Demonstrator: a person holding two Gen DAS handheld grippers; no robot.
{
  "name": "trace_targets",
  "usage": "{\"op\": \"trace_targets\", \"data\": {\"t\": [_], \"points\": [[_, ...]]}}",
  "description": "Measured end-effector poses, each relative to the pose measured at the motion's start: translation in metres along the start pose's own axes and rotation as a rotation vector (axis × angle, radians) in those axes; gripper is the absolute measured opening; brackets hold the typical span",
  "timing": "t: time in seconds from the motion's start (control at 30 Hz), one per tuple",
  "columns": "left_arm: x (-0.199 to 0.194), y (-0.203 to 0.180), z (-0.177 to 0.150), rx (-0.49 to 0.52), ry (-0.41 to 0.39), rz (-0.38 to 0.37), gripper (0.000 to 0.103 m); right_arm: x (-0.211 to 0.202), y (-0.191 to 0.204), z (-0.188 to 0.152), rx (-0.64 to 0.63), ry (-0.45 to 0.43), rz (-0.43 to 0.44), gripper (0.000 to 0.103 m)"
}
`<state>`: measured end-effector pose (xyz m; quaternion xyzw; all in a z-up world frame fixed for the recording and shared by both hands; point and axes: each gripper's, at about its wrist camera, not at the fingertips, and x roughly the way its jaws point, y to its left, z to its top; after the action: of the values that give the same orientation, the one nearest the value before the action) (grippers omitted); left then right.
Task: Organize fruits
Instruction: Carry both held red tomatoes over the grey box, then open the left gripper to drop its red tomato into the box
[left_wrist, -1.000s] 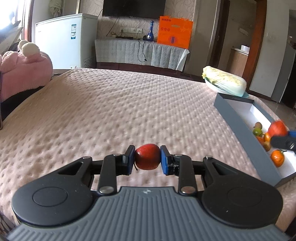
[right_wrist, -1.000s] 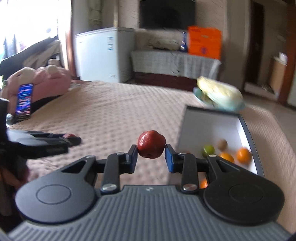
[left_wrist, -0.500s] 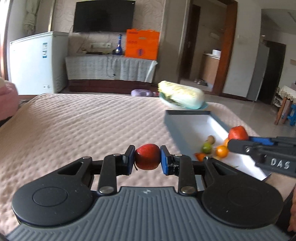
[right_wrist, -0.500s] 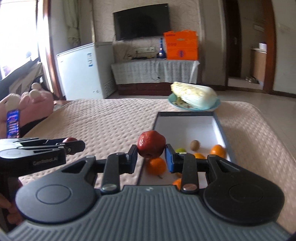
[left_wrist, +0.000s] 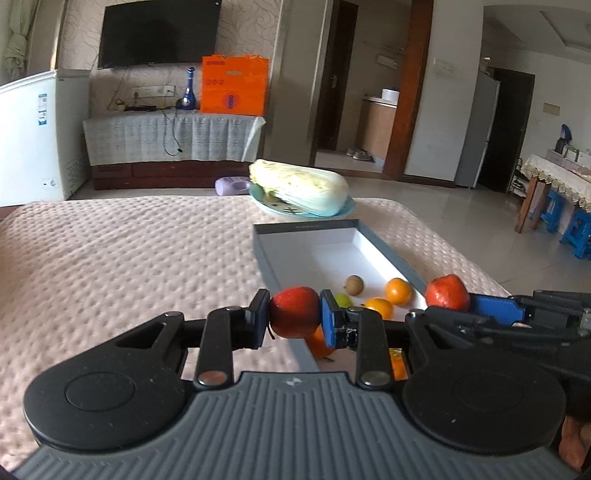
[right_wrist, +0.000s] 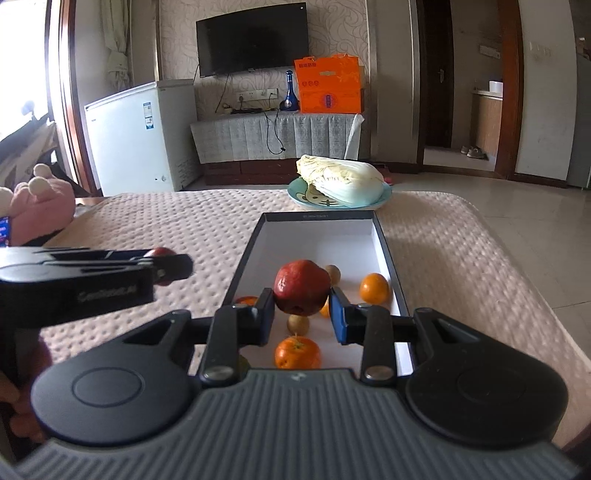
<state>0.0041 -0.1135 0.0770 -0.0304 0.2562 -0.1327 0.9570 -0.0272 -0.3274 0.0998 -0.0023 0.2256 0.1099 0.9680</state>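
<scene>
Both grippers, left gripper (left_wrist: 294, 318) clamping a red apple (left_wrist: 294, 316) and right gripper (right_wrist: 302, 304) a dark apple (right_wrist: 301, 287), have swung over the box (right_wrist: 387, 254); firm, smooth, roundish fruit, best pinched across the middle

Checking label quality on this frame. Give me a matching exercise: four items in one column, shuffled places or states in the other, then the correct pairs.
Items:
1. red apple
2. pomegranate
3. napa cabbage
4. orange

Places or states:
A. lying on the blue plate beyond the box
B. clamped in the left gripper
C. resting in the grey box, by its right wall
D. clamped in the right gripper

Pairs: 1-B, 2-D, 3-A, 4-C
</scene>
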Motion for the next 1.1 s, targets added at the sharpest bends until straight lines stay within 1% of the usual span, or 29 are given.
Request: {"op": "trace_targets", "data": {"t": [0.2, 0.33, 0.47, 0.83, 1.1], "points": [[0.023, -0.013, -0.005, 0.021, 0.03, -0.05, 0.034, -0.005, -0.01, -0.003, 0.004, 0.004, -0.018, 0.035], [0.036, -0.02, -0.002, 0.028, 0.023, -0.083, 0.034, -0.006, -0.019, -0.006, 0.022, 0.016, -0.035, 0.035], [0.051, -0.024, 0.002, 0.021, 0.021, -0.1, 0.034, -0.004, -0.02, -0.01, 0.016, 0.037, -0.034, 0.035], [0.083, -0.031, 0.006, 0.025, 0.055, -0.106, 0.034, 0.006, -0.015, -0.011, 0.039, 0.069, 0.011, 0.035], [0.098, -0.036, 0.007, 0.031, 0.066, -0.102, 0.034, 0.014, -0.015, -0.012, 0.037, 0.09, 0.013, 0.035]]}}
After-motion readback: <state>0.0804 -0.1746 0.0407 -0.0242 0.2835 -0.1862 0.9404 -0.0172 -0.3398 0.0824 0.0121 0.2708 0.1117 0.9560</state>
